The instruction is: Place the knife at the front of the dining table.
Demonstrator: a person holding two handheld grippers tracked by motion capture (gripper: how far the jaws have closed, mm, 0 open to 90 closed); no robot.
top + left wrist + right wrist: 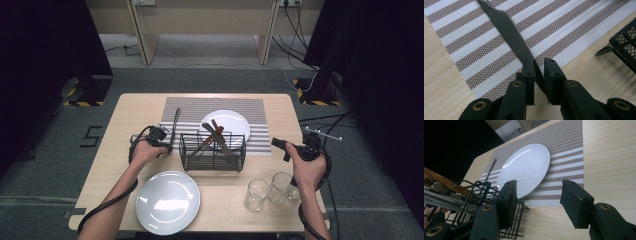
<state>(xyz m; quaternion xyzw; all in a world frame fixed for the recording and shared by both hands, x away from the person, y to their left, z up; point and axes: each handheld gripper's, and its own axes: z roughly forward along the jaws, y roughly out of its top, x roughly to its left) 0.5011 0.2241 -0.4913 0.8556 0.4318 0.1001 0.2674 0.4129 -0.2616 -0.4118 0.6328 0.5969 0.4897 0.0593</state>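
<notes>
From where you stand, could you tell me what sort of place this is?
Probably a lab or studio set up for a table-laying exercise, not a home. A place mat, plates and a cutlery basket sit on a table flanked by black curtains and floor cables.

In the left gripper view, the dark knife (pixel 510 32) runs off the top edge beyond the left gripper (pixel 539 72), and its near end is hidden between the jaws. To that gripper's right, the wire basket (pixel 625 47) is blurred and cut by the frame edge. Left of the right gripper (pixel 537 195), the basket's utensils (pixel 441 188) are cut off.
</notes>
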